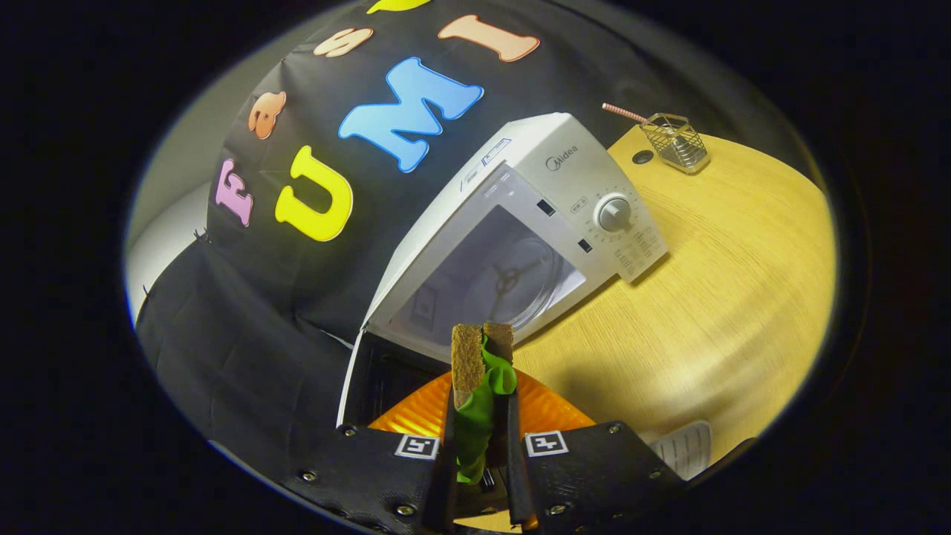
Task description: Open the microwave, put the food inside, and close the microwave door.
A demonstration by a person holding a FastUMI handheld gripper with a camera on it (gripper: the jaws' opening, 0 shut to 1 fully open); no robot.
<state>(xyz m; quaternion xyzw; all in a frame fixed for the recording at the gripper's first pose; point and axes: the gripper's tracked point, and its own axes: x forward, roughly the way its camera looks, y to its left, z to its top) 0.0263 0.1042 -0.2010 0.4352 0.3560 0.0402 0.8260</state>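
1. The tool [481, 371] is nearly closed, both fingers pinching a toy sandwich of two brown bread slices with a green leaf filling [483, 379].
2. The sandwich sits between the fingertips, just short of the white microwave oven [520, 230] at twelve o'clock; its door [364, 379] hangs open at ten o'clock.
3. It looks light and slightly squashy; the leaf seems floppy, so I would grip across both slices.
4. Below lies an orange ribbed plate [416, 412] on the pale wooden tabletop [728, 297].
5. Count: one sandwich, one microwave, one plate, one wire mesh basket [674, 143] at two o'clock.
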